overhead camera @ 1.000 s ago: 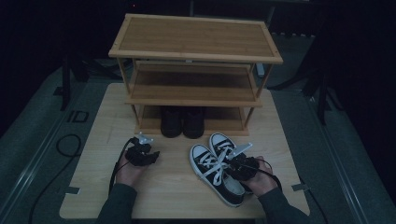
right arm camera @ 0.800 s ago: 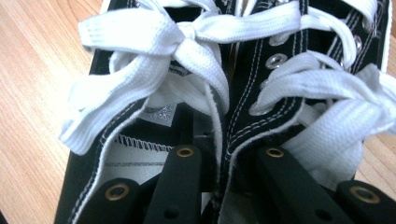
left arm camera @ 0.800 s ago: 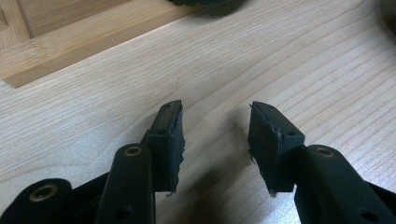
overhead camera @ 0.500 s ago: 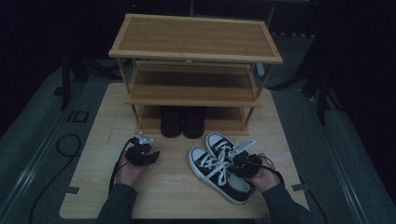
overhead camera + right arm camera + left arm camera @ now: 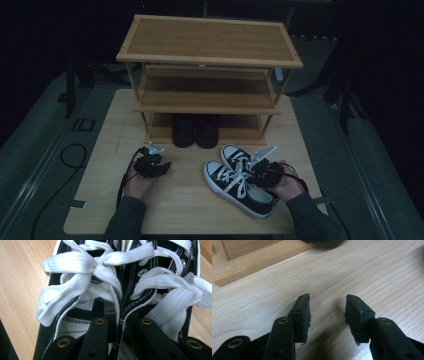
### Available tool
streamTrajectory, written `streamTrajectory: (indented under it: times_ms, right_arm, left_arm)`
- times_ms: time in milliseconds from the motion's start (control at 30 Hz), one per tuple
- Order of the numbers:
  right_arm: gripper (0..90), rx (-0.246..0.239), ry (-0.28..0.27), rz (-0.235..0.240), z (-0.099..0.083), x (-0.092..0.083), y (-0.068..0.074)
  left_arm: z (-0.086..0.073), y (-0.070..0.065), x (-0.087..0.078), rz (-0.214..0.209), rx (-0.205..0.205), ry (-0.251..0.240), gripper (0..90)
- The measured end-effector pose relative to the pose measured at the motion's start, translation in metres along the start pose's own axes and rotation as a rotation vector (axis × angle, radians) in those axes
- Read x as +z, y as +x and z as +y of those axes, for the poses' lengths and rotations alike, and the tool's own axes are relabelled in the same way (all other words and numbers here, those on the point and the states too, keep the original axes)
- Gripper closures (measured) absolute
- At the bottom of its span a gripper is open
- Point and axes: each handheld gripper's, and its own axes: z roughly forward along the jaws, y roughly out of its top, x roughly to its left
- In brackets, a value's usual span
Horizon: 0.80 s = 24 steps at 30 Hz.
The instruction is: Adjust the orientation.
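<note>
A: High view first: the pair of black sneakers [image 5: 239, 180] lies on the table [image 5: 190, 200] at about five o'clock from the shoe rack [image 5: 207, 75], toes towards the rack, white laces loose across the tops.

B: And the right tongs [image 5: 260, 171] are right in there. From the right gripper view, the jaws are pinched onto the two inner collars of the sneakers [image 5: 120, 302], one jaw inside each shoe, both walls squeezed together between the pads. The jaws have just been closing, and now they look clamped tight.

A: Smart spot to take them. Canvas is soft and will fold, so grabbing a toe or a lace would let everything flop. The doubled collar edge is stitched and firmer.

B: I'd judge them light, but two shoes hanging from one pinch will swing, and the rubber soles drag the toes down. Smooth lift needed.

A: What about the left tongs [image 5: 159, 161]?

B: Resting at nine o'clock from the sneakers, well apart. The left gripper view shows the left tongs [image 5: 327, 312] standing partly spread over bare wood, nothing between the pads.

A: The rack's bottom shelf already has dark boots [image 5: 195, 131] at twelve o'clock from the left hand [image 5: 140, 180].

B: Middle shelf [image 5: 205, 95] looks free, a likely landing place.
</note>
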Motion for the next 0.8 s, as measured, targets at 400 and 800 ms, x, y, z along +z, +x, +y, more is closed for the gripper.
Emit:
streamTrajectory:
  times_ms: [400, 800]
  right_arm:
    - [85.1, -0.013, -0.005, 0.010, -0.003, -0.012, -0.009]
    - [85.0, -0.048, -0.030, -0.008, 0.003, -0.033, -0.012]
  left_arm:
    - [0.000, 0.000, 0.000, 0.000, -0.002, -0.002, 55.0]
    - [0.000, 0.000, 0.000, 0.000, -0.001, -0.002, 55.0]
